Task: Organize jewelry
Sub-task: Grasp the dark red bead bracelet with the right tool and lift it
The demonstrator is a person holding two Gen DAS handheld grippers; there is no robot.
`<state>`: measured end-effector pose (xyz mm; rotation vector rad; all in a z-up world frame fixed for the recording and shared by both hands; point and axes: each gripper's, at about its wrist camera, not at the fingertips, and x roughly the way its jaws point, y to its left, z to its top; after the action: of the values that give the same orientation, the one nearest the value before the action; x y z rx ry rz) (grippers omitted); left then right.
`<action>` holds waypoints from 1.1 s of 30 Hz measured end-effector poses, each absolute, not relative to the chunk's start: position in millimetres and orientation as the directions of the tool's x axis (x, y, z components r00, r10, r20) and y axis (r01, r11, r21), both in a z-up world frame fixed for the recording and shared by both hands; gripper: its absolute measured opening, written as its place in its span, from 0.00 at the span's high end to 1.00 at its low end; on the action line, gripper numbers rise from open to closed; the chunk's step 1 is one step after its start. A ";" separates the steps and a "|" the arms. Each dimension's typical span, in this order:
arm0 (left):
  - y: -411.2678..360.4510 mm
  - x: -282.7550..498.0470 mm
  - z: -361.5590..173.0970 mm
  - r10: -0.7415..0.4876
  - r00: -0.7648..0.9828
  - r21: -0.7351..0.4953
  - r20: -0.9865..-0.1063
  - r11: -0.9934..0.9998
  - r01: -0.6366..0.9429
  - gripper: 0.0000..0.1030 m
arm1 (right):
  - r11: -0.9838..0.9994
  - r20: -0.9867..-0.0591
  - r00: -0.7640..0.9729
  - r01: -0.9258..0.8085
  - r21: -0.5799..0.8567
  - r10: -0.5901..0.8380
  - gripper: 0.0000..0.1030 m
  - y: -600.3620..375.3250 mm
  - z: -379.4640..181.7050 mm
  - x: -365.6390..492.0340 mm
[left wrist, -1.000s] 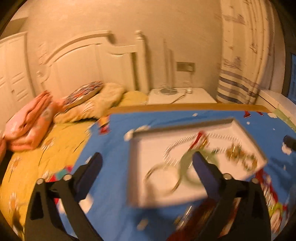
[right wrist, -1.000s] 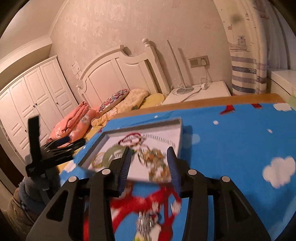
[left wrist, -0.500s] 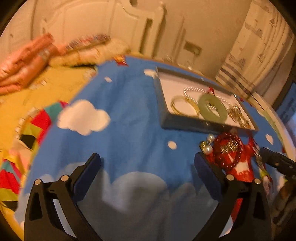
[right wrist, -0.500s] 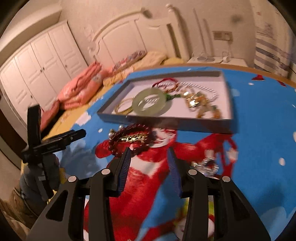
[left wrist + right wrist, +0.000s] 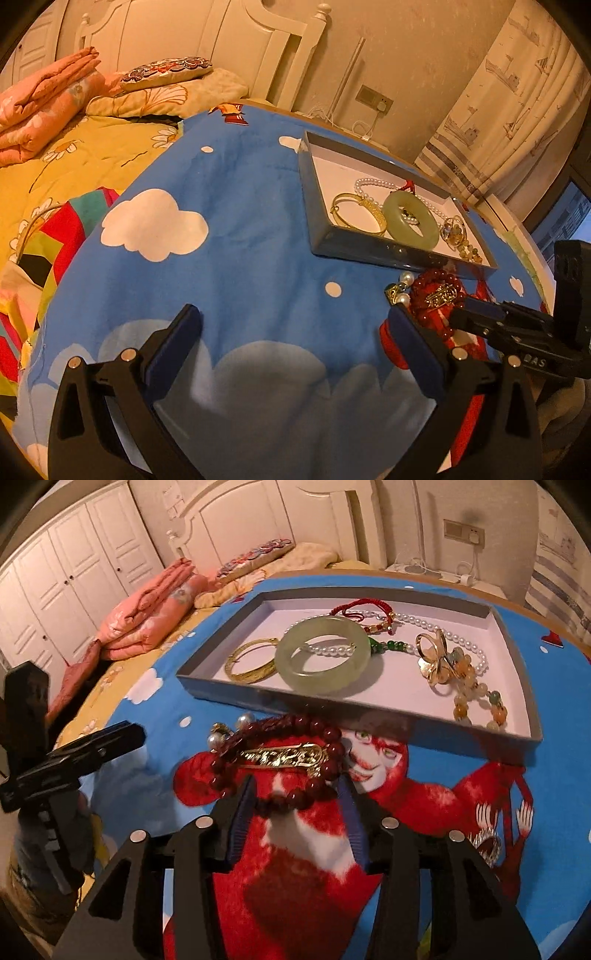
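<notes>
A grey tray [image 5: 229, 690] [image 5: 354, 254] on the blue cloth holds a jade bangle [image 5: 322, 660] [image 5: 410, 220], a gold bangle [image 5: 251, 661], a pearl necklace [image 5: 424, 622] and other beads. In front of it lie a dark red bead bracelet [image 5: 295, 794] [image 5: 436, 284] with a gold clip [image 5: 284, 757] and a pearl piece [image 5: 221, 734]. My right gripper [image 5: 297, 794] is open, its fingers on either side of the bracelet's near edge. My left gripper [image 5: 291, 325] is open and empty over bare cloth, left of the bracelet.
The blue cartoon cloth [image 5: 221, 229] covers a table beside a bed with a yellow quilt [image 5: 74, 147] and pink blankets [image 5: 147, 620]. A silver piece [image 5: 487, 845] lies on the cloth at the right. A curtain [image 5: 498, 110] hangs behind.
Both grippers have dropped toward the cloth. My right gripper has moved forward so its fingers now straddle the red bracelet. My left gripper has stayed wide open.
</notes>
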<state>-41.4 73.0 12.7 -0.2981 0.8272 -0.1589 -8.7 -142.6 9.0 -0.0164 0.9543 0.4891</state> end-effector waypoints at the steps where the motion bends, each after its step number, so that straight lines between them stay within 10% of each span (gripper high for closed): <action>1: 73.2 -41.5 12.7 -0.255 0.669 -0.323 -0.698 0.946 0.023 0.02 | 0.893 -0.791 0.484 -0.417 0.167 0.374 0.56 -138.6 8.7 -8.9; 4: 74.1 -42.4 12.6 -0.260 0.671 -0.330 -0.695 0.944 0.023 0.02 | 0.893 -0.800 0.520 -0.448 0.042 0.299 0.57 -124.7 7.1 -15.6; 8: 75.4 -43.0 12.8 -0.262 0.672 -0.334 -0.693 0.942 0.023 0.02 | 0.903 -0.785 0.556 -0.429 0.011 0.273 0.87 -130.0 6.9 -19.2; 24: 74.3 -42.4 12.4 -0.252 0.668 -0.321 -0.700 0.947 0.021 0.02 | 0.866 -0.490 0.723 -0.475 0.160 0.487 0.89 -176.2 70.0 -55.1; 33: 64.3 -41.5 14.2 -0.207 0.659 -0.261 -0.723 0.965 0.017 0.02 | 0.876 -0.469 0.742 -0.438 0.202 0.479 0.88 -208.7 74.4 -66.2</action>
<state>-41.5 64.3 14.2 -0.2413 0.8435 -0.1281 -66.2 -208.7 74.4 0.0806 0.5364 0.5030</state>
